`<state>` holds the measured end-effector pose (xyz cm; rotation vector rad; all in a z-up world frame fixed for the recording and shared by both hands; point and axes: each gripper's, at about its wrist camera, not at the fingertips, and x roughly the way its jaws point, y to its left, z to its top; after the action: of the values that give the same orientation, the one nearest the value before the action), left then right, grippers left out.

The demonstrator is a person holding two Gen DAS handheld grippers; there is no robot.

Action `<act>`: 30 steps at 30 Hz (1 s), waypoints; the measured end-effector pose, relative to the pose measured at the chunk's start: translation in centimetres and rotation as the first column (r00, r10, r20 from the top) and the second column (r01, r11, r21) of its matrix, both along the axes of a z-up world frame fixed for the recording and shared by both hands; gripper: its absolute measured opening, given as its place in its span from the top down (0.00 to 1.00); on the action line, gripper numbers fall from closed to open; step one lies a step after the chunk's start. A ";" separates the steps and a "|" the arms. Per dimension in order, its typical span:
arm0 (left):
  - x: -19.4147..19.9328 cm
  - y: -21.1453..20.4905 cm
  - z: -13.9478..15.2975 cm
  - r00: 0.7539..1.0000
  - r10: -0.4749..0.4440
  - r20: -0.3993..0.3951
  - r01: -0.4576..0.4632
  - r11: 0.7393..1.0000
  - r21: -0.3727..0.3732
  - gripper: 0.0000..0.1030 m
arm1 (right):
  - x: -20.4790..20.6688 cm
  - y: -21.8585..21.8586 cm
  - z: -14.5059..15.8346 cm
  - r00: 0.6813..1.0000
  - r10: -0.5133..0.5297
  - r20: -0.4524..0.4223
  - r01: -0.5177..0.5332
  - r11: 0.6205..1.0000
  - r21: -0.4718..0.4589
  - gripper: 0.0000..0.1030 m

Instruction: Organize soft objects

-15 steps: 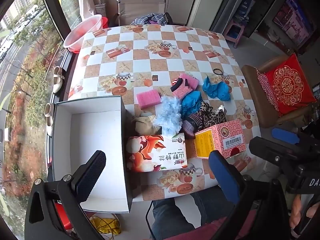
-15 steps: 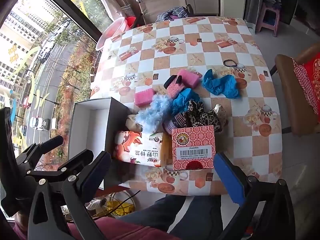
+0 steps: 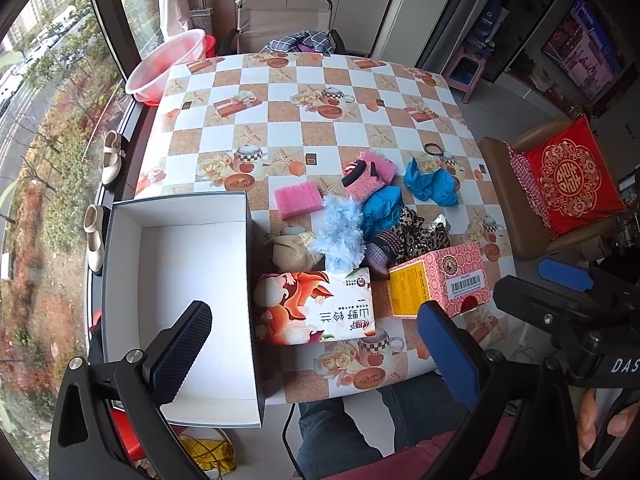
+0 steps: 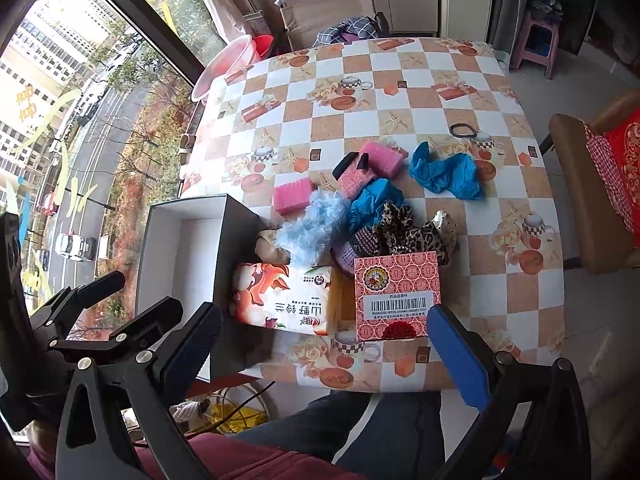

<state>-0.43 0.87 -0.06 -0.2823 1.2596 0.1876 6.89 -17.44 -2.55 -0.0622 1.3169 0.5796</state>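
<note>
A heap of soft things lies mid-table: a pink sponge (image 3: 298,200), a fluffy light-blue piece (image 3: 340,232), a pink sock (image 3: 366,176), blue cloth (image 3: 430,186), leopard fabric (image 3: 420,236) and a beige plush (image 3: 288,246). An open white box (image 3: 180,280) stands at the left table edge, empty inside. My left gripper (image 3: 316,344) is open and empty, held above the near edge. My right gripper (image 4: 324,348) is open and empty, also above the near edge. The heap (image 4: 360,216) and box (image 4: 188,256) show in the right wrist view too.
An orange tissue pack (image 3: 316,308) and a pink carton (image 3: 444,280) lie between the grippers and the heap. A black hair tie (image 3: 434,148) lies further back. A red basin (image 3: 168,64) sits at the far left corner. A chair with a red cushion (image 3: 568,176) stands on the right.
</note>
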 end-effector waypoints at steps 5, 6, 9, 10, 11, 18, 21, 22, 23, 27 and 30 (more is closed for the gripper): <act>0.0 0.1 -0.3 1.000 -0.011 -0.025 0.010 0.999 -0.037 0.00 | -0.1 -0.2 0.1 1.000 -0.010 0.004 0.010 1.000 -0.004 0.00; 0.0 0.0 -0.6 0.999 -0.015 -0.030 0.014 0.999 -0.037 0.00 | -0.1 -0.3 0.1 1.000 -0.015 0.003 0.015 1.000 -0.006 0.00; -0.2 -0.1 -1.2 0.999 -0.022 -0.041 0.019 0.998 -0.067 0.00 | -0.1 -0.7 0.0 1.000 -0.026 -0.004 0.026 1.000 -0.013 0.00; -0.2 0.0 -1.4 0.999 -0.024 -0.043 0.021 0.997 -0.074 0.00 | -0.1 -0.8 -0.1 1.000 -0.028 -0.006 0.028 0.999 -0.017 0.00; -0.2 0.0 -1.5 0.999 -0.024 -0.046 0.020 0.997 -0.081 0.00 | 0.0 -1.0 -0.1 0.999 -0.031 -0.007 0.031 0.999 -0.021 0.00; 1.5 1.7 -2.6 0.993 0.026 -0.117 -0.034 0.997 -0.063 0.00 | 2.3 -3.3 -0.1 0.996 -0.086 -0.003 0.086 0.996 -0.006 0.00; 3.2 2.4 -3.4 0.987 0.051 -0.155 -0.057 0.998 -0.040 0.00 | 4.2 -4.5 -0.8 0.994 -0.111 -0.017 0.110 0.994 -0.017 0.00; 3.9 2.5 -3.6 0.985 0.057 -0.161 -0.063 0.997 -0.035 0.00 | 5.0 -5.0 -1.1 0.992 -0.120 -0.027 0.120 0.993 -0.015 0.00; 4.6 2.6 -3.8 0.986 0.063 -0.154 -0.069 0.997 -0.034 0.00 | 5.7 -5.5 -1.5 0.991 -0.127 -0.035 0.127 0.992 -0.013 0.00; 7.6 2.5 -5.1 0.981 0.080 -0.178 -0.087 0.996 -0.032 0.00 | 9.2 -7.1 -3.7 0.987 -0.150 -0.063 0.149 0.988 -0.035 0.00; 10.3 1.8 -6.4 0.978 0.071 -0.196 -0.081 0.996 -0.043 0.00 | 11.8 -8.0 -5.7 0.982 -0.162 -0.095 0.158 0.986 -0.051 0.00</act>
<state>9.86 2.66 -6.47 -0.3633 1.4503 0.2537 18.71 -25.42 -8.23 0.0372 1.4158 0.4214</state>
